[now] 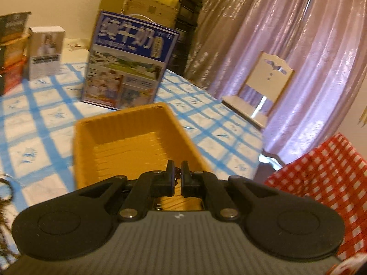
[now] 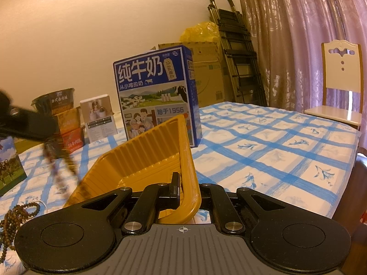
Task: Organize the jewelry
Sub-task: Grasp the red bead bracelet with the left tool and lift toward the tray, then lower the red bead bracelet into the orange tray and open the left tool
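Observation:
In the left wrist view my left gripper (image 1: 178, 170) is shut on a strand of dark brown beads (image 1: 177, 176), just above the near end of the yellow ribbed tray (image 1: 128, 142). The right wrist view shows that gripper (image 2: 45, 135) blurred at the left, with the bead strand (image 2: 57, 167) dangling from it beside the tray (image 2: 137, 158). My right gripper (image 2: 188, 181) is shut on the tray's right wall; one finger (image 2: 175, 186) is inside the tray and the other is hidden behind the wall. More brown beads (image 2: 18, 215) lie heaped on the blue-checked cloth (image 2: 263, 151).
A blue milk carton box (image 2: 156, 91) stands just behind the tray. Small boxes and a bowl (image 2: 68, 119) sit at the back left, and a picture card (image 2: 9, 167) at the left edge. A white chair (image 2: 339, 91) stands past the table's right edge. Red checked fabric (image 1: 321, 171) is at right.

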The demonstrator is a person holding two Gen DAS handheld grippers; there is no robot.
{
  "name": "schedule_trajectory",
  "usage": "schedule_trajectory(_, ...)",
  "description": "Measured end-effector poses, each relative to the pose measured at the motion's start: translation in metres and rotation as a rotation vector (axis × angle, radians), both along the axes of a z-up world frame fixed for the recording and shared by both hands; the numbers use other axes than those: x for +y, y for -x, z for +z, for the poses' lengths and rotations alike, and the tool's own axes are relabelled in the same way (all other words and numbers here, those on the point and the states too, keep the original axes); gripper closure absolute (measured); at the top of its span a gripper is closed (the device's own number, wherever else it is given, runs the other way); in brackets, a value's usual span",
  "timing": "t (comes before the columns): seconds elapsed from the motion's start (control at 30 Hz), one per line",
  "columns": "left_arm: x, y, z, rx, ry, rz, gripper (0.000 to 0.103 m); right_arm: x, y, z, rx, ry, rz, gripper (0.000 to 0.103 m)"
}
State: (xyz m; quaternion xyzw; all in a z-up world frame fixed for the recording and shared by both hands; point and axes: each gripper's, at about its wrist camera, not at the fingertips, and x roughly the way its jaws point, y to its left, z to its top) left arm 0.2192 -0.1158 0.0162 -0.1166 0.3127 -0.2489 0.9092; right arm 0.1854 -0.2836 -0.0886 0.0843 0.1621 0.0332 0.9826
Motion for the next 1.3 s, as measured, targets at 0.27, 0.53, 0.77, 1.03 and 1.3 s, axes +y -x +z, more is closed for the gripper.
schedule_trajectory(0.27, -0.018, -0.018, -0.036, 0.129, 0.001, 0.003, 0.099, 0.000, 0.001, 0.001, 0.006, -0.013, 0.003, 0.096)
schedule_trajectory(0.53, -0.024, -0.026, -0.062, 0.202, -0.035, 0.006, 0.099, 0.001, 0.001, 0.002, 0.007, -0.010, 0.002, 0.096)
schedule_trajectory(0.77, -0.020, -0.027, -0.051, 0.167, -0.010, 0.020, 0.083, 0.001, 0.001, 0.002, 0.011, -0.014, 0.000, 0.096)
schedule_trajectory(1.03, 0.012, -0.009, -0.027, 0.079, -0.036, 0.100, 0.072, 0.000, 0.001, 0.002, 0.012, -0.014, -0.001, 0.096)
schedule_trajectory(1.3, 0.078, 0.015, -0.027, 0.100, -0.110, 0.228, 0.066, 0.000, 0.001, 0.002, 0.013, -0.015, -0.001, 0.096)
